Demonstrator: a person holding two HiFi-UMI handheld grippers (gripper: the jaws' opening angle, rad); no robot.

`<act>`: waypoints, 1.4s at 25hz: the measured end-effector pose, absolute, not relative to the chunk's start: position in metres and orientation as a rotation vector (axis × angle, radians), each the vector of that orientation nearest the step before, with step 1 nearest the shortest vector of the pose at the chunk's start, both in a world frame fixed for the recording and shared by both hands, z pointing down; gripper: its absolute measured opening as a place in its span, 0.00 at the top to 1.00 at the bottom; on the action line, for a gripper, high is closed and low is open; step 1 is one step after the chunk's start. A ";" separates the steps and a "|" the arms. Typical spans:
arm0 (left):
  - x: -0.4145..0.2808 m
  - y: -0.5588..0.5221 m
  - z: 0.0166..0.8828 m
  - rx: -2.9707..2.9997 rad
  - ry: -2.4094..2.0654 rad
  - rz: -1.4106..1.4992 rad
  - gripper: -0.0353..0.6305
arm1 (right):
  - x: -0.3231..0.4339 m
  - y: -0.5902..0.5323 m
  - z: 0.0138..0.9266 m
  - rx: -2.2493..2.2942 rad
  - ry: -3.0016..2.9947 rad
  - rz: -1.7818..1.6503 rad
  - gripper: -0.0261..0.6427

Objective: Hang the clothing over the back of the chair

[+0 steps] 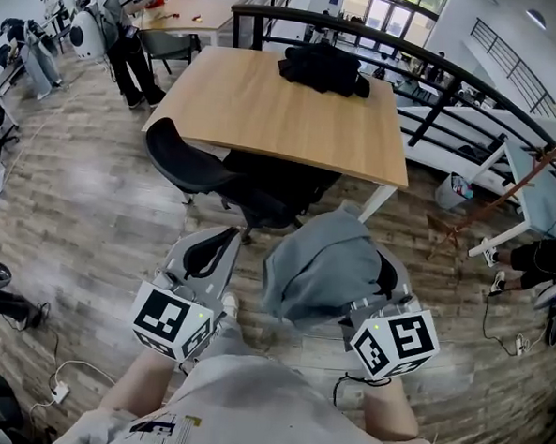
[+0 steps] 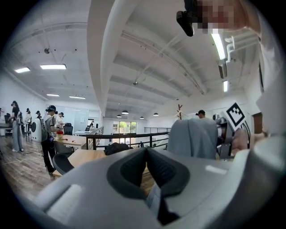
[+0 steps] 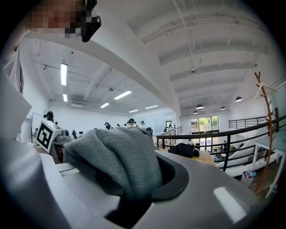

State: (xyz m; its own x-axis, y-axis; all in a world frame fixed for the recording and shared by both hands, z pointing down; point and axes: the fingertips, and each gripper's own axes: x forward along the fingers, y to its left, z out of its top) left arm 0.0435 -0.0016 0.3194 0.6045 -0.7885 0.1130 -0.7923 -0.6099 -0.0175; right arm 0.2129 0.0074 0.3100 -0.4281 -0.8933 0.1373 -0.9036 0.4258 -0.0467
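Observation:
A grey knitted garment (image 1: 318, 266) hangs bunched over my right gripper (image 1: 366, 280), which is shut on it. In the right gripper view the cloth (image 3: 116, 156) fills the space between the jaws and hides the pads. My left gripper (image 1: 210, 250) is level with it, a little to the left and apart from the cloth. Its jaws meet at the tips (image 2: 145, 154), and I see nothing gripped. A black office chair (image 1: 201, 169) stands ahead, at the near edge of the wooden table (image 1: 266, 112). A black piece of clothing (image 1: 323, 67) lies on the table's far side.
A dark railing (image 1: 437, 71) runs behind the table with a drop beyond it. A wooden coat stand (image 1: 534, 176) and a white desk are at the right. People stand at the back left (image 1: 129, 38). Cables lie on the floor at the lower left (image 1: 56, 391).

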 end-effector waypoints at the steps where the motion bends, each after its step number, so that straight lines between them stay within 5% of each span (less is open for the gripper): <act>1: 0.041 -0.012 0.318 2.784 -1.363 0.167 0.94 | 0.211 -0.002 0.308 1.635 -2.566 0.170 0.83; 35: -0.029 -0.214 0.311 2.896 -1.127 0.148 0.94 | 0.143 -0.177 0.274 1.866 -2.406 0.051 0.83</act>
State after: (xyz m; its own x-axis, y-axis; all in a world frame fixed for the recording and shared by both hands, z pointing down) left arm -0.0289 -0.2142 0.3110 0.7331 -0.6728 0.0996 -0.6758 -0.7371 -0.0056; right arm 0.1427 -0.1767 0.2737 -0.2464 -0.9643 0.0967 -0.9676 0.2505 0.0325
